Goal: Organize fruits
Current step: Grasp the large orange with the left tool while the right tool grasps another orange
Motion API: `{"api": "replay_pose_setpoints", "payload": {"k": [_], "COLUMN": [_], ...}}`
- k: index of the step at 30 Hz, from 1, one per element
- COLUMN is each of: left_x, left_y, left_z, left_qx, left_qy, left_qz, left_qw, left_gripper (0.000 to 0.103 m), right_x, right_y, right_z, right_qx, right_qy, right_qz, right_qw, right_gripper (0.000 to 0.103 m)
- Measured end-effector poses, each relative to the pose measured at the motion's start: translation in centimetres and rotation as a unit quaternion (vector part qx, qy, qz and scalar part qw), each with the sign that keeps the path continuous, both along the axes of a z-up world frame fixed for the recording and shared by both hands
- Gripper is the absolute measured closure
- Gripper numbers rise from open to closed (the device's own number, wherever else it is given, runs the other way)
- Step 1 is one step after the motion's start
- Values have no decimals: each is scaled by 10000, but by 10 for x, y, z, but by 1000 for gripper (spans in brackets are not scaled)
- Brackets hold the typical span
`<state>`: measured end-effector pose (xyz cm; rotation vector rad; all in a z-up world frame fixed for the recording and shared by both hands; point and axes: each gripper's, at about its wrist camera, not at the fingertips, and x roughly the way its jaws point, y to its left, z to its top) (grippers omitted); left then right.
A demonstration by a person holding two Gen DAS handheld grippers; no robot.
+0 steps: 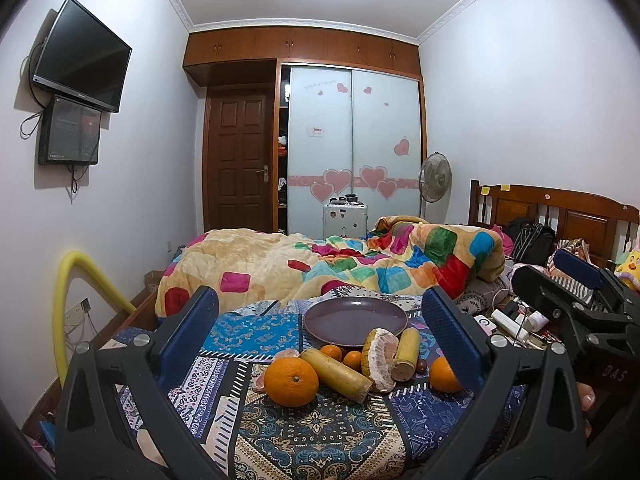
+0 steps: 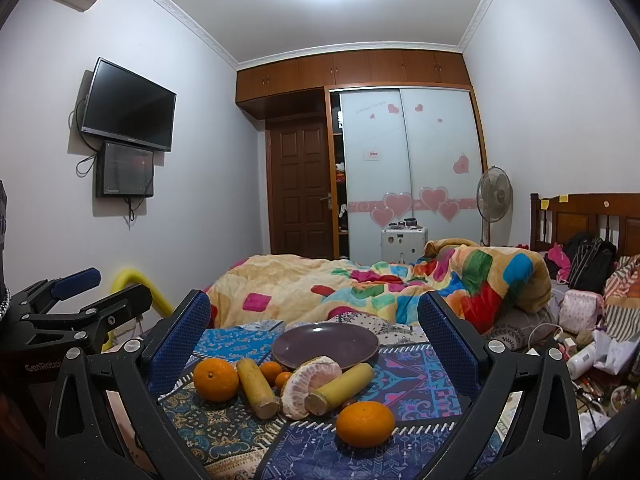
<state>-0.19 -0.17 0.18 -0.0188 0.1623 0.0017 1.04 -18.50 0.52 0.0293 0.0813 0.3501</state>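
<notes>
A purple plate (image 1: 352,320) (image 2: 324,346) lies empty on a patterned cloth. In front of it sit a big orange (image 1: 291,381) (image 2: 216,379), a second orange (image 1: 443,376) (image 2: 365,424), two yellow cane pieces (image 1: 336,374) (image 2: 340,388), a peeled pomelo piece (image 1: 380,354) (image 2: 310,384) and small tangerines (image 1: 352,360) (image 2: 272,372). My left gripper (image 1: 320,336) is open and empty, its jaws wide around the pile from the near side. My right gripper (image 2: 316,344) is open and empty too. The right gripper also shows in the left wrist view (image 1: 568,288), and the left gripper in the right wrist view (image 2: 92,296).
A rumpled colourful quilt (image 1: 320,264) (image 2: 380,284) lies behind the plate. Clutter of chargers and bottles (image 1: 516,320) (image 2: 584,352) is at the right. A yellow foam tube (image 1: 76,292) stands at the left by the wall.
</notes>
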Motion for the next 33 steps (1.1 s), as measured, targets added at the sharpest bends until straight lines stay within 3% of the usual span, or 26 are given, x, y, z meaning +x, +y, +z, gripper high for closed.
{"api": "replay_pose_setpoints", "payload": {"k": [6, 13, 16, 20, 22, 29, 33], "left_x": [8, 32, 47, 66, 74, 107, 123], "left_y": [2, 20, 32, 46, 51, 64, 63], "left_z": [-6, -33, -51, -74, -85, -112, -119], "left_qx": [26, -29, -124, -218, -244, -434, -412], "left_qy": [201, 806, 1209, 1705, 1913, 2486, 2668], "left_qz": [-52, -42, -26, -11, -6, -192, -287], "left_qw": [9998, 9967, 9926, 9851, 9812, 9674, 9625], "left_gripper": [0, 0, 0, 12, 13, 16, 18], "right_x": [7, 28, 37, 51, 59, 79, 87], "right_y": [0, -2, -5, -9, -12, -22, -21], "right_z": [-6, -30, -44, -66, -76, -99, -105], "right_qx": [-28, -420, -653, -917, -969, -933, -963], "right_qy": [140, 638, 913, 1380, 1623, 2292, 2459], "right_qz": [-42, -207, -272, -307, -281, -136, -116], "right_qw": [9999, 9969, 9933, 9857, 9816, 9688, 9644], "right_gripper": [0, 0, 0, 0, 0, 0, 1]}}
